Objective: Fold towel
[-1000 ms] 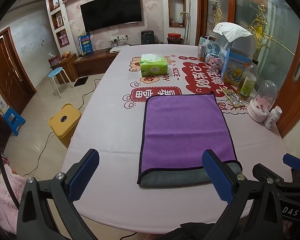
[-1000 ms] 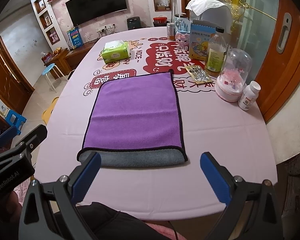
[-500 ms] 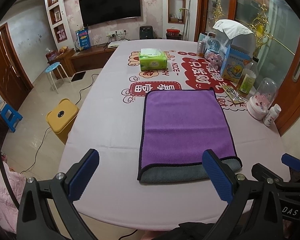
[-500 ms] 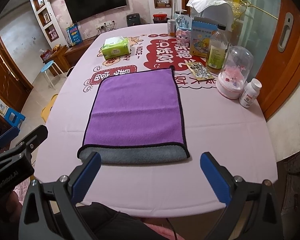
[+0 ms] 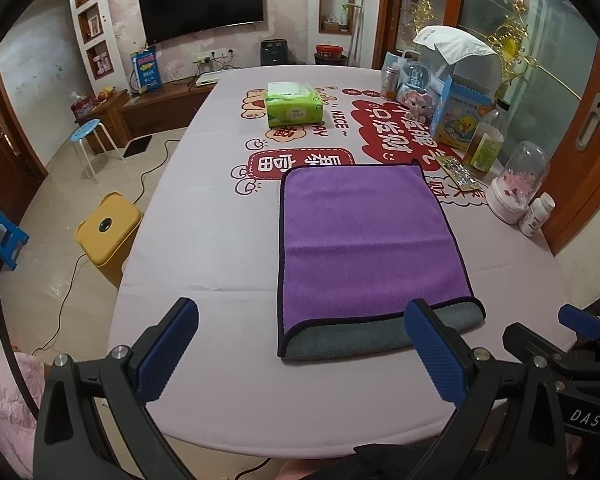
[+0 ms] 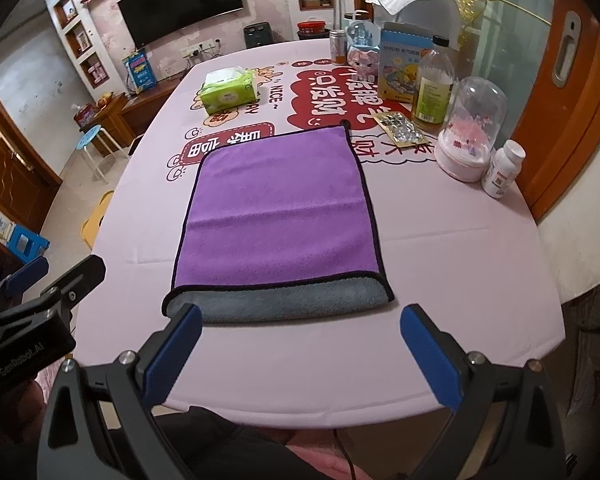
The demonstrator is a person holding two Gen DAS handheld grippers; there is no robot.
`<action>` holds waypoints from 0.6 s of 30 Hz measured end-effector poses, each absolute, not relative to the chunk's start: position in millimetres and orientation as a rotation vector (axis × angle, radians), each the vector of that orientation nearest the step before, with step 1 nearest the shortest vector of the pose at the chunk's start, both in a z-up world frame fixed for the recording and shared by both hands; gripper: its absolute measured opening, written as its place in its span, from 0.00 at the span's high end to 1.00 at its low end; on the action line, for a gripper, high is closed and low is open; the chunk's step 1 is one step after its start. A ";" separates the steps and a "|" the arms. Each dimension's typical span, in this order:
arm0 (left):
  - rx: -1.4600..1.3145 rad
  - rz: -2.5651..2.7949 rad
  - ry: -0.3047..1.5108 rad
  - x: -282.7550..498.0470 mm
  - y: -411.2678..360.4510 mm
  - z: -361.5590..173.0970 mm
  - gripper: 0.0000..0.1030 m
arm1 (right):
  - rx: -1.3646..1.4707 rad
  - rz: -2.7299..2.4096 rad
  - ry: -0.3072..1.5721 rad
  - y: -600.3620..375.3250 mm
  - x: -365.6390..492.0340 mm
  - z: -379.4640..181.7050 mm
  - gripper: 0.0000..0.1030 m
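Pink cloth with red lettering covers your counter (image 5: 204, 240), and the towel (image 5: 364, 236) lies flat near its middle, folded over with the purple side up and a grey strip showing along the near edge. Your left tool (image 5: 300, 344) hangs released above the near counter edge, touching nothing. Your right tool (image 6: 300, 344) is likewise spread wide and clear of the towel. A green tissue pack (image 6: 229, 92) sits farther back; bottles and a glass dome (image 6: 470, 128) line the right side.
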State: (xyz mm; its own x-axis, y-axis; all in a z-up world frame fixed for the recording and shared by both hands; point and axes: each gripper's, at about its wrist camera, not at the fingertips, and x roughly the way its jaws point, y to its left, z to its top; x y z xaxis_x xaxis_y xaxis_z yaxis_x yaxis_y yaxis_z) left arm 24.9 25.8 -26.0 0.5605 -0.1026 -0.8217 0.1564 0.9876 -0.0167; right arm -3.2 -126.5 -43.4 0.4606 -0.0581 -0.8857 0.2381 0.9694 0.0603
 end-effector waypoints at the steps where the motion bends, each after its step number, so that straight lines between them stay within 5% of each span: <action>1: 0.062 -0.162 0.967 26.7 27.2 -26.9 0.01 | 0.188 -0.189 1.077 -125.3 -3.4 -43.3 0.03; 18: 0.144 -0.311 1.027 52.5 41.1 -55.1 0.01 | 0.200 -0.292 0.999 -132.3 -20.4 -47.5 0.03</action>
